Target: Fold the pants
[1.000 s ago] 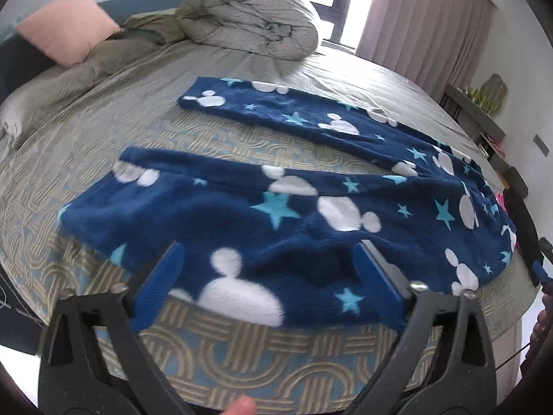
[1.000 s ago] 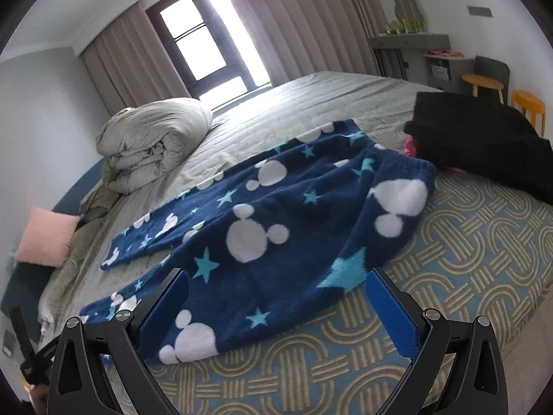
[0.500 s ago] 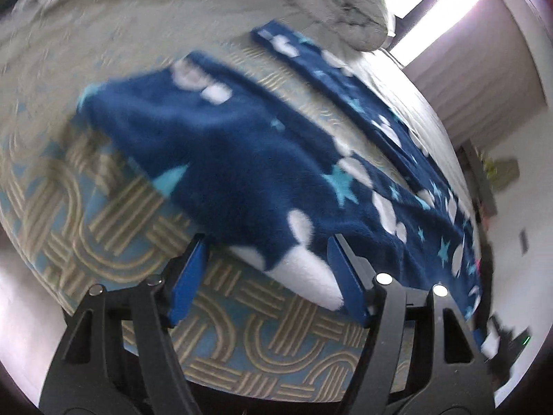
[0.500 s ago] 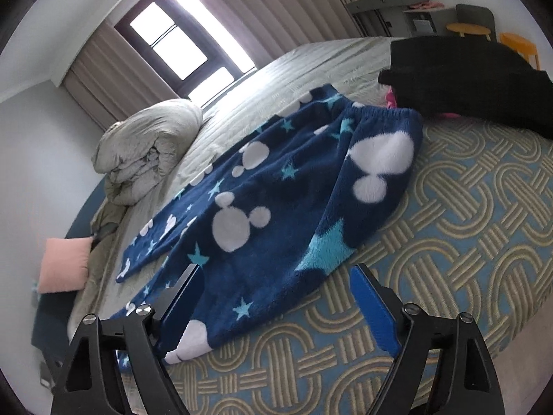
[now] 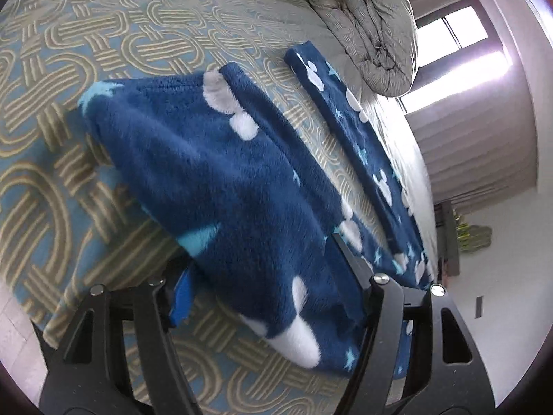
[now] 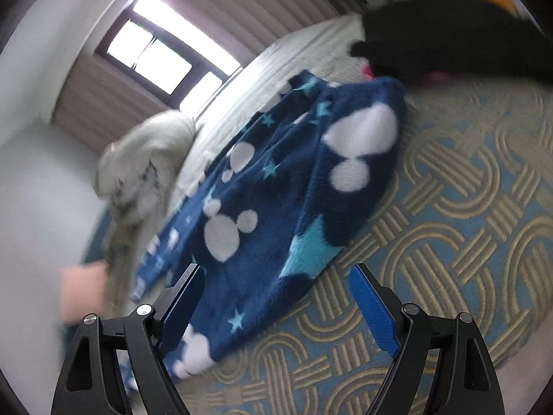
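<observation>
The big bed [image 5: 103, 45] has a blue and tan loop pattern on its cover. A rolled grey quilt [image 5: 366, 24] sits at the far side. The fuzzy blue pants [image 5: 221, 173] with white shapes and stars lie spread on the bed, legs apart. Your left gripper [image 5: 262, 269] has its fingers spread wide around the edge of one pant leg. Your right gripper [image 6: 276, 297] is also spread wide, with the pants' edge between its fingers.

Both wrist views tilt low over the bed; right blurred, perhaps nearer; sharing pants [image 5: 224, 173].
</observation>
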Tool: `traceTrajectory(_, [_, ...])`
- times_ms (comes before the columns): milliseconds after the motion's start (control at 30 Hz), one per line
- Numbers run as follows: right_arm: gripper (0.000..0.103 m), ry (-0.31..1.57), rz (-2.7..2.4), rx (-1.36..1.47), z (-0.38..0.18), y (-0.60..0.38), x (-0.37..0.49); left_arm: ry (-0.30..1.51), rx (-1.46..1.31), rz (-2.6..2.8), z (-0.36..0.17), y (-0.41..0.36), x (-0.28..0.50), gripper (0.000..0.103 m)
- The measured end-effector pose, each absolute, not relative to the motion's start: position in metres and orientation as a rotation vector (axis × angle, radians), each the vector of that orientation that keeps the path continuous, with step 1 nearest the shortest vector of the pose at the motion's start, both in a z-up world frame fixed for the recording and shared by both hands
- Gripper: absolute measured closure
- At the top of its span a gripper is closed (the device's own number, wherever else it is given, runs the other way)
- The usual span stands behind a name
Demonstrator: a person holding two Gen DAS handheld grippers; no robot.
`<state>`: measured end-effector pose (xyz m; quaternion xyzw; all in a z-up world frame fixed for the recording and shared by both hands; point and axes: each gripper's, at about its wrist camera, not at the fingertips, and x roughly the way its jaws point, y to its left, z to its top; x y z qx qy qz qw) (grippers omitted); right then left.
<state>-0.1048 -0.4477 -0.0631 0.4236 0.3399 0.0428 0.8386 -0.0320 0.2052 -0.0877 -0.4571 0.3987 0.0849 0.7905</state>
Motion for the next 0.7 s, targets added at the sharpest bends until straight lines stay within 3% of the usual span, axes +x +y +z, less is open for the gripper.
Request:
traceTrajectory(100, [0.016,0.685,0.058,1.051,-0.075,-0.476,-0.104,0.858,-1.016,0.173,-0.09,0.208,-0.03,0.034])
traceTrajectory(167, [0.016,0.655,0.053,1.164,-0.082,-0.495,-0.1,0.863,-1.045,0.166,-0.092,0.21,-0.028,0.04])
traceTrajectory(233, [0.016,0.633,0.041,1.196,-0.083,-0.506,-0.095,0.875,-1.054,0.158,-0.094,0.212,-0.027,0.055])
traceTrajectory(333, [0.016,0.656,-0.014,1.147,-0.077,-0.514,-0.082,0.896,-1.061,0.155,-0.098,0.213,-0.025,0.069])
traceTrajectory(533, [0.019,0.721,-0.04,1.08,-0.075,-0.517,-0.046,0.895,-1.048,0.15,-0.098,0.213,-0.027,0.069])
traceTrajectory(633, [0.033,0.762,-0.066,1.005,-0.078,-0.512,-0.03,0.893,-1.043,0.151,-0.098,0.213,-0.027,0.071])
traceTrajectory(700, [0.05,0.767,-0.077,1.002,-0.084,-0.514,-0.027,0.9,-1.033,0.162,-0.099,0.214,-0.026,0.078])
